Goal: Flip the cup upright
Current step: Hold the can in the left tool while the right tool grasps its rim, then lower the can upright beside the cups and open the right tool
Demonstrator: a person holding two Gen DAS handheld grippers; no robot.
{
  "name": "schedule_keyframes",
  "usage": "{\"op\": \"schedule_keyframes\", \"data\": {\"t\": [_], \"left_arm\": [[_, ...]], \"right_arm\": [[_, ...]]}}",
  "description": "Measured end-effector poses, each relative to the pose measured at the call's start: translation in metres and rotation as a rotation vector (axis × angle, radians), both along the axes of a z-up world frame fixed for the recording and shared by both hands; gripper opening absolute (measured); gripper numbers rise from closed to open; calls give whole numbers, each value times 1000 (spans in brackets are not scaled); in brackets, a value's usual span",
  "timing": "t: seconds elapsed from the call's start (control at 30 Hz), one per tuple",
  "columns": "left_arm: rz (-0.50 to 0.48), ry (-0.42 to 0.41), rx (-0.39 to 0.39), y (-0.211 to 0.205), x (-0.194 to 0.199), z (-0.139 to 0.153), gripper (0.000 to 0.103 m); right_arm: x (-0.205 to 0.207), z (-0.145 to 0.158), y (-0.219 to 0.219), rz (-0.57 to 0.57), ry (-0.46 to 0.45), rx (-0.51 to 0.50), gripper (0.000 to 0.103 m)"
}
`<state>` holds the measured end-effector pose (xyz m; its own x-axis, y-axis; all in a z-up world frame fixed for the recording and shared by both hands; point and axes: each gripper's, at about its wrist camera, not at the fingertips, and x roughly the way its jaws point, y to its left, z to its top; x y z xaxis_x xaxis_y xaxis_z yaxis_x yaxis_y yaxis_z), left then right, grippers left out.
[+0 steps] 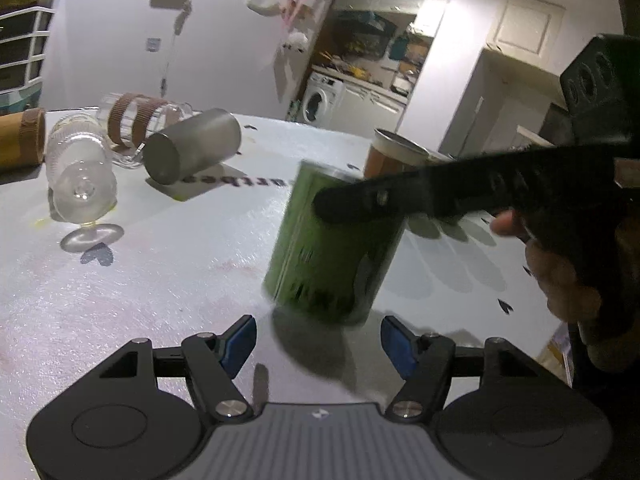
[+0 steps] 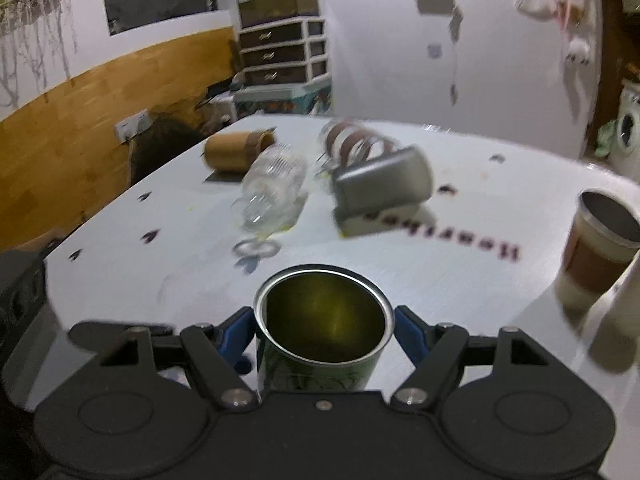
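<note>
A green metal cup (image 1: 332, 248) stands nearly upright, slightly tilted, its base just above or on the white table (image 1: 160, 280). My right gripper (image 2: 322, 326) is shut on the green cup (image 2: 320, 320) near its rim; the open mouth faces up. In the left wrist view one right finger (image 1: 360, 200) crosses the cup's upper side. My left gripper (image 1: 318, 338) is open and empty, just in front of the cup's base.
A grey metal cup (image 1: 192, 150), a clear stemmed glass (image 1: 82, 176), a glass mug with brown bands (image 1: 140, 124) and a tan cup (image 1: 20, 140) lie on their sides at the far left. A brown-sleeved cup (image 1: 394, 158) stands upright behind the green cup.
</note>
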<state>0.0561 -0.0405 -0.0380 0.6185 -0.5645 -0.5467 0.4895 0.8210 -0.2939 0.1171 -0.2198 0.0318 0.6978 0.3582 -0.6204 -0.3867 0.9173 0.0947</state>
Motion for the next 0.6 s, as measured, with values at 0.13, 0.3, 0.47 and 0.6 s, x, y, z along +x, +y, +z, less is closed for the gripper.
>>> {"op": "schedule_keyframes", "data": {"t": [0.13, 0.3, 0.47, 0.6], "left_arm": [[36, -40, 16, 0, -1, 0, 69], [50, -65, 38, -2, 1, -1, 69], [63, -87, 45, -1, 0, -1, 69], [72, -84, 32, 2, 2, -3, 69]], "right_arm": [[21, 3, -12, -119, -94, -75, 76], [59, -1, -28, -240, -136, -103, 76], [98, -14, -38, -325, -121, -130, 76], [116, -23, -37, -368, -145, -178, 76]]}}
